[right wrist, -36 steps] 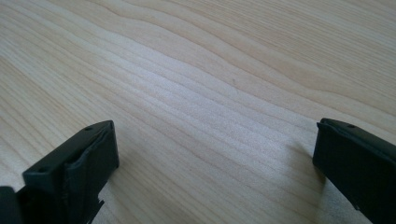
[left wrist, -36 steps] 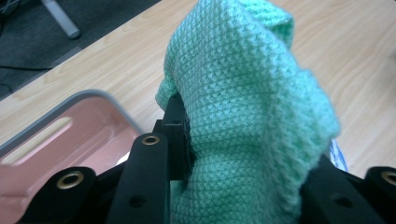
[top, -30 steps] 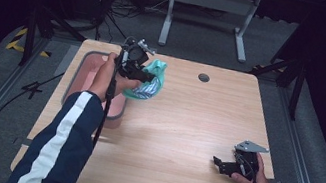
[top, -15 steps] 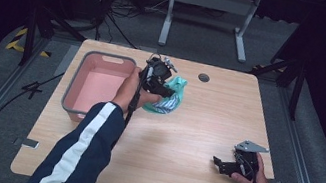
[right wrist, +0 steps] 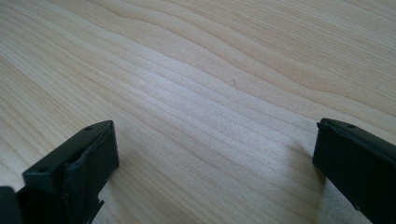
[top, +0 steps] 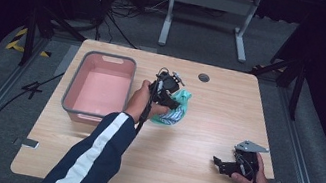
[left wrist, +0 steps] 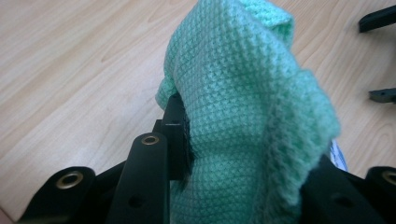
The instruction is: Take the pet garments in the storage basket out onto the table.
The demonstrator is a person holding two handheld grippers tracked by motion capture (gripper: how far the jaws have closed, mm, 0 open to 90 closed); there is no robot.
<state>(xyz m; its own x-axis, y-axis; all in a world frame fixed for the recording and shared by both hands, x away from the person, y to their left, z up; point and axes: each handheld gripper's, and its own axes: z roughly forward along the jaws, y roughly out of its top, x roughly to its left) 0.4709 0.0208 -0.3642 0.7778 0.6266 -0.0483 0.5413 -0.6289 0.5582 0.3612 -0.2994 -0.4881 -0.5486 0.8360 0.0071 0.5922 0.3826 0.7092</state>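
Mint waffle-knit cloth (left wrist: 243,116), bunched, is clamped between left gripper (top: 168,86) jaws above wooden bench (top: 202,144); right gripper (top: 231,165) jaws spread, nothing held.

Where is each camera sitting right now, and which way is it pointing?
High view: fixed above the person's side, looking forward and down on the table; both forearms enter from the bottom; pink bin at left.
Left gripper view: rides the left claw, looking along its jaws, shut on a green cloth.
Right gripper view: rides the right claw, low over bare wood, jaws apart.
Shared: the high and left gripper views both show the cloth and the right claw.
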